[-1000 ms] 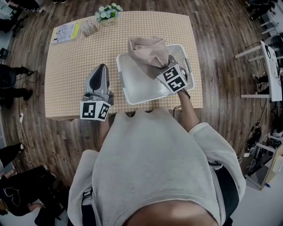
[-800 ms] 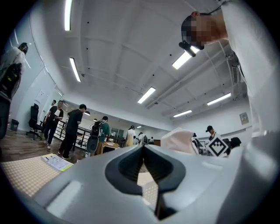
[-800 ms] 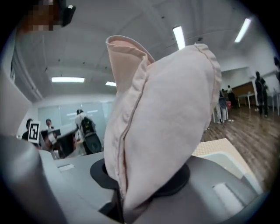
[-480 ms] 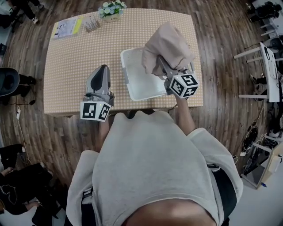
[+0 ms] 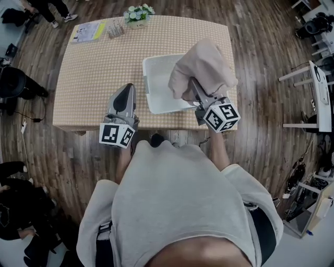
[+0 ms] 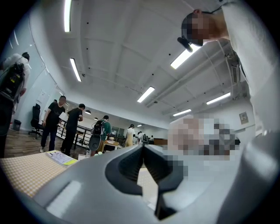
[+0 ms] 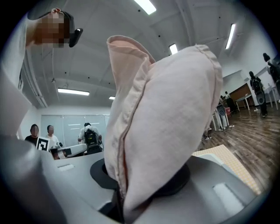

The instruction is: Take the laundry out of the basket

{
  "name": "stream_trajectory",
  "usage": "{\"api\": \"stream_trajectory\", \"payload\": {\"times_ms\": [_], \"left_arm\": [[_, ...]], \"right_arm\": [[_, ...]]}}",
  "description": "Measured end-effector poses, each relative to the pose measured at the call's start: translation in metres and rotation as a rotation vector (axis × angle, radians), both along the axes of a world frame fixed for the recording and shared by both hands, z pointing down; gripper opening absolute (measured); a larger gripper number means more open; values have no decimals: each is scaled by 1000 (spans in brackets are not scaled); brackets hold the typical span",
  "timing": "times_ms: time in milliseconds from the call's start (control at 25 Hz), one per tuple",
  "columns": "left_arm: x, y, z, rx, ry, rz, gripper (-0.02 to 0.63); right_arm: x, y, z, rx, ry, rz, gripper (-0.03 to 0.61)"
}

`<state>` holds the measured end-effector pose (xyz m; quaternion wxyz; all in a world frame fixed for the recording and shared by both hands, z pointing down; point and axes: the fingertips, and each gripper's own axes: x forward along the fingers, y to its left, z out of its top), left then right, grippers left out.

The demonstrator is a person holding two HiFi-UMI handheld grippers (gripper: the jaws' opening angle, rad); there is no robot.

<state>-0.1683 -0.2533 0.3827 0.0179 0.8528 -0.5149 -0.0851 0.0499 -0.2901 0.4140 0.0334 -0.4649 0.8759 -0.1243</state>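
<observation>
A pale pink garment [image 5: 202, 68] hangs lifted above the white laundry basket [image 5: 156, 88], bunched in my right gripper [image 5: 192, 88], whose jaws are shut on the cloth. In the right gripper view the garment [image 7: 162, 118] fills the middle and hides the fingertips. The basket's inside looks bare where it shows. My left gripper [image 5: 125, 96] rests over the table's near edge, left of the basket, pointing away from me. Its jaws meet with nothing between them, as the left gripper view [image 6: 143, 151] shows.
The table [image 5: 88, 73] has a tan checked cloth. At its far edge stand a small flower pot [image 5: 138, 14], a leaflet [image 5: 90, 32] and a small rack [image 5: 116, 28]. Wood floor surrounds the table. People stand at the far left, and white desks at the right.
My right gripper has raised the pink garment out of the basket and drawn it up and toward the right. The left gripper has stayed almost where it was.
</observation>
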Motion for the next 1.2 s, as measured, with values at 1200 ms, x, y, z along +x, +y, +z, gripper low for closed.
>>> {"api": "stream_trajectory", "payload": {"times_ms": [1200], "left_arm": [[40, 240, -10, 17, -61, -5, 6]], "right_arm": [[19, 282, 1, 33, -75, -108, 152]]}}
